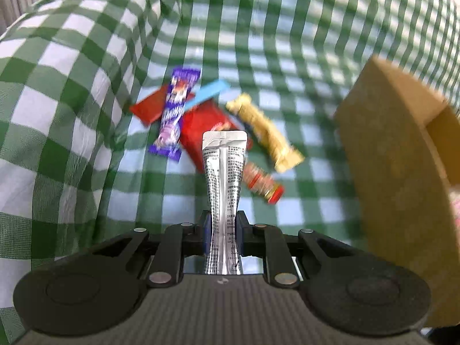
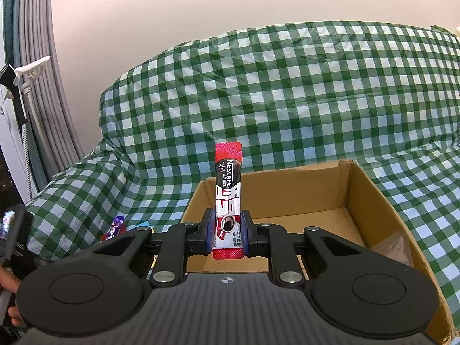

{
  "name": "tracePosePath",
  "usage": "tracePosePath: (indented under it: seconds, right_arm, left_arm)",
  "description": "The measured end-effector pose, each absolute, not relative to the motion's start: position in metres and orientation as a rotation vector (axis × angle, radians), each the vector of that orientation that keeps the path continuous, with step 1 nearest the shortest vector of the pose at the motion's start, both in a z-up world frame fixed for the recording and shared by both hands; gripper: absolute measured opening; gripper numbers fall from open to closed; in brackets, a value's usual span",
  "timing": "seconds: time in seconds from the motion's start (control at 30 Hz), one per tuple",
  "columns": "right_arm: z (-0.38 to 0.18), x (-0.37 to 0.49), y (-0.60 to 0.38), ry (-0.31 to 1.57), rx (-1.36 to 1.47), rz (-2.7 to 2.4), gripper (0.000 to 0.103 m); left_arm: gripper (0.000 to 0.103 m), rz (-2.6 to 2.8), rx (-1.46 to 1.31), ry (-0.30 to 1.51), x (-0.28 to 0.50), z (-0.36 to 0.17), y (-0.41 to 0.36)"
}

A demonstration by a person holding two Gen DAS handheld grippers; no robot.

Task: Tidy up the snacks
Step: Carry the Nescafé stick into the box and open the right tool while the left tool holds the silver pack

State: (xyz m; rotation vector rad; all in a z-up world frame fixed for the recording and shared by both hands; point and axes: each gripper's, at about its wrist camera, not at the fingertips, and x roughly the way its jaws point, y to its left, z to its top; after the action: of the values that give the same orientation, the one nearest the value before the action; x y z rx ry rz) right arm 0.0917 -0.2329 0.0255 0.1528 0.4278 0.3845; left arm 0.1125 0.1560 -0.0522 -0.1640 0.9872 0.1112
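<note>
On my left wrist view, the left gripper (image 1: 222,234) is clenched on a silver stick sachet (image 1: 223,178), printed back facing the camera, held upright between the blue pads (image 1: 206,235) with its top end free above the heap. Just beyond it the remaining snacks lie in a loose pile on the green checked cloth (image 1: 86,57): a small red-and-gold wrapped piece (image 1: 263,184) nearest, a red packet (image 1: 201,126) partly hidden behind the sachet, a gold bar (image 1: 264,132) to the right, a purple wrapper (image 1: 174,112) lying across a red flat pack (image 1: 149,106), and a blue strip (image 1: 207,92) farthest. The cardboard box (image 1: 396,155) stands at the right edge, blurred. On my right wrist view, the right gripper (image 2: 228,230) is grasping a red Nescafe stick (image 2: 228,198) upright, above the near edge of the open box (image 2: 371,198). I can see a clear wrapper (image 2: 394,244) on the box floor. Behind it the checked cloth drapes up against a plain wall (image 2: 201,14).
</note>
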Motion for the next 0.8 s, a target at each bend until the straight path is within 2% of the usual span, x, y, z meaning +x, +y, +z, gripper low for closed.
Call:
tracePosePath:
  seconds: [0.8]
  right_arm:
    - [0.017,0.098,-0.251,0.450,0.145,0.326,0.020]
  left_arm:
    - [0.019,0.072,-0.209,0.694,0.097,0.002,0.094]
